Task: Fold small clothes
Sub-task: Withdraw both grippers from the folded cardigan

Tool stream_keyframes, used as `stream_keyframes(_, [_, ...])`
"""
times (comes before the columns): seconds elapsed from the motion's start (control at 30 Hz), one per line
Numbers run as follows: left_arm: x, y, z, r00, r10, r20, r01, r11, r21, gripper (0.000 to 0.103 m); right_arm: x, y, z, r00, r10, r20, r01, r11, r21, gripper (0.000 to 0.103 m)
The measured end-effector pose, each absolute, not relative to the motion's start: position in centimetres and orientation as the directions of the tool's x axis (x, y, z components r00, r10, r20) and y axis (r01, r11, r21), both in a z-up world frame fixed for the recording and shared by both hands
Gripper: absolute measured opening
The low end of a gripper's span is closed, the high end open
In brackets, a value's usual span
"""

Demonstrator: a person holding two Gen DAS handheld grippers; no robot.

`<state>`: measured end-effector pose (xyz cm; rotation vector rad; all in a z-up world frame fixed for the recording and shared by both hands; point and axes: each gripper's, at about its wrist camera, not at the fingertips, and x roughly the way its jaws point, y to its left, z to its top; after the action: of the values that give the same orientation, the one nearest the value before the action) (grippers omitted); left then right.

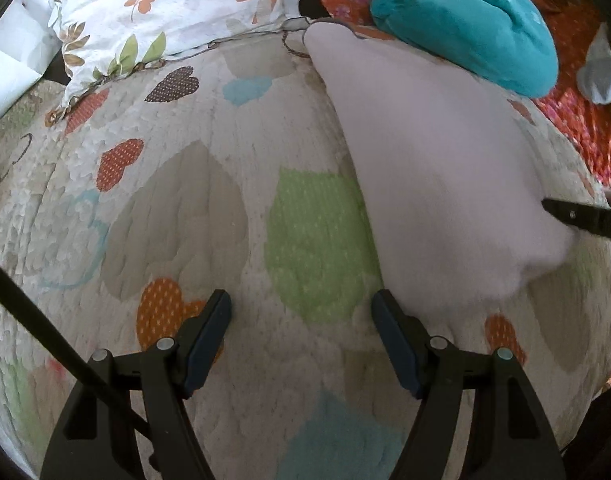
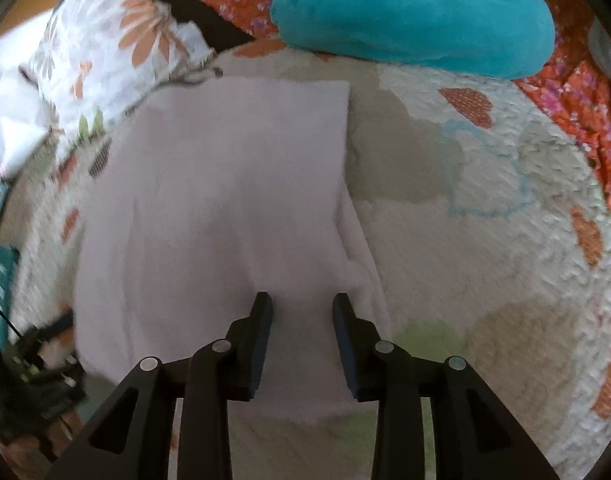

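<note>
A pale pink small cloth (image 1: pixel 437 168) lies spread on the heart-patterned quilt (image 1: pixel 185 200). It also shows in the right wrist view (image 2: pixel 225 200), partly folded, with a second layer along its right side. My left gripper (image 1: pixel 301 308) is open and empty above the quilt, its right finger at the cloth's near left edge. My right gripper (image 2: pixel 303 308) is open, its fingers standing over the cloth's near edge. One of its fingers (image 1: pixel 577 216) shows at the right of the left wrist view, over the cloth's right corner.
A teal garment (image 2: pixel 413 12) lies bunched at the back on an orange flowered cover (image 1: pixel 585 128). A floral pillow (image 1: pixel 165 12) lies at the back left. A grey-white cloth (image 1: pixel 601 76) lies at the far right. Dark clutter (image 2: pixel 45 380) sits off the quilt's left edge.
</note>
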<state>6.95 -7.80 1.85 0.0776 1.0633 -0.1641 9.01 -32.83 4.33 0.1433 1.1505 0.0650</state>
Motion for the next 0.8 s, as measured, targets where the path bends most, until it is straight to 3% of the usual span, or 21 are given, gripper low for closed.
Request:
stream_keyframes(0.2, [4.7,-7.7,2.7,0.509,-0.088,-0.856,0.166,0.986,-0.002,0.072,4.6,-34.0,5.2,0.429,0.081,-0.900,0.037,0.994,0.107,0.034])
stream_keyframes(0.43, [-1.4,-7.9,8.2,0.723,-0.023,-0.691,0.124,0.987,0.098,0.073,1.0,-34.7,10.4,0.602,0.050,-0.797,0.086,0.988,0.127,0.037])
stream_keyframes(0.6, [-6.7,-6.1,13.7,0.856,0.073,-0.512,-0.009,0.992,0.125,0.099,-1.4,-33.2,15.2,0.761,-0.007,-0.649,0.080,0.993,0.084,0.044])
stream_keyframes(0.7, [-9.3,-4.6,16.8,0.895,0.104,-0.433,-0.071,0.993,0.093,0.103,-3.3,-31.6,17.5,0.838,-0.031,-0.545,0.061,0.997,0.037,0.055])
stream_keyframes(0.8, [-10.5,-4.2,19.5,0.911,0.108,-0.399,-0.082,0.993,0.081,0.103,-5.5,-30.6,19.2,0.894,-0.073,-0.441,0.091,0.996,0.020,0.072])
